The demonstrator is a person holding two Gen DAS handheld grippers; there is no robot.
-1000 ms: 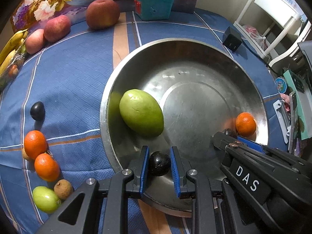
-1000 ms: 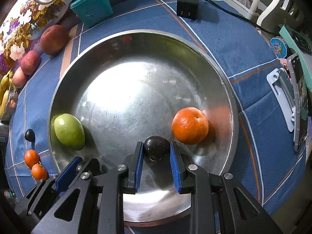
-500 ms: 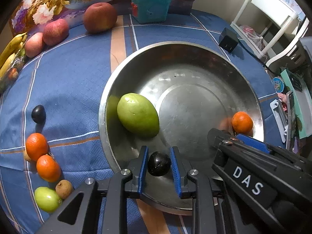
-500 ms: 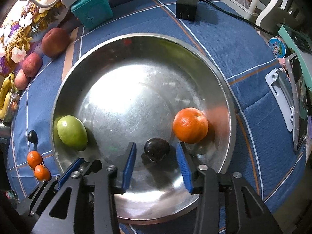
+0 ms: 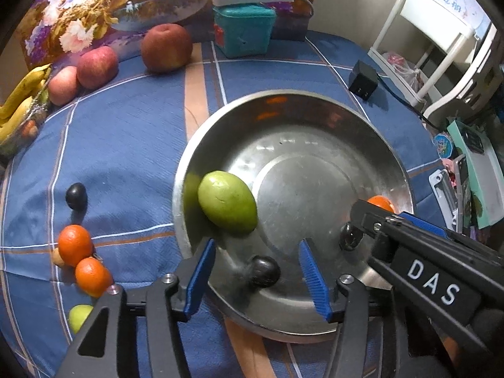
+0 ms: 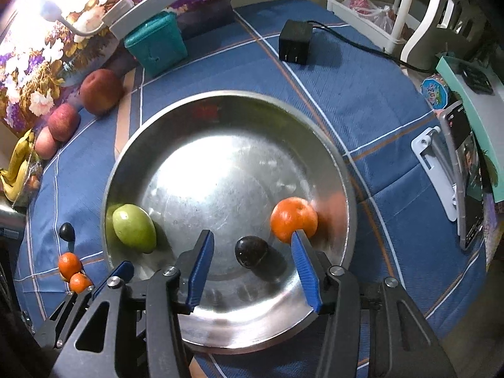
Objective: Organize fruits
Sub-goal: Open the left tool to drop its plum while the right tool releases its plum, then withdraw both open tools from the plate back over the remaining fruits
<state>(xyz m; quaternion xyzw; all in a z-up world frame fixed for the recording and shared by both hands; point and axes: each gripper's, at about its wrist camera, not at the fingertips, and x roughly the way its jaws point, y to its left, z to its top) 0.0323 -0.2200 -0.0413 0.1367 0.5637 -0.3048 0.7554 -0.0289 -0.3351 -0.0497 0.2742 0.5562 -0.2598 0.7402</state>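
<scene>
A large steel bowl point(image 5: 315, 119) point(image 6: 226, 104) sits on the blue checked tablecloth. In it lie a green mango point(image 5: 227, 201) point(image 6: 134, 228), an orange point(image 6: 293, 219) point(image 5: 379, 203) and two dark plums. My left gripper point(image 5: 256, 275) is open, and one plum point(image 5: 264, 271) lies loose between its blue pads. My right gripper point(image 6: 250, 263) is open over the near side of the bowl, with the other plum point(image 6: 251, 251) point(image 5: 349, 236) resting between its fingers.
On the cloth left of the bowl lie a dark plum point(image 5: 76, 196), two oranges point(image 5: 75, 245), and a small green fruit point(image 5: 78, 316). Apples point(image 5: 166, 47), bananas point(image 5: 19, 94) and a teal box point(image 5: 244, 30) stand at the back. A black adapter point(image 6: 296, 45) lies behind the bowl.
Both grippers have opened. Each has let go of its dark plum, which now rests in the bowl. Both grippers have pulled back and up a little.
</scene>
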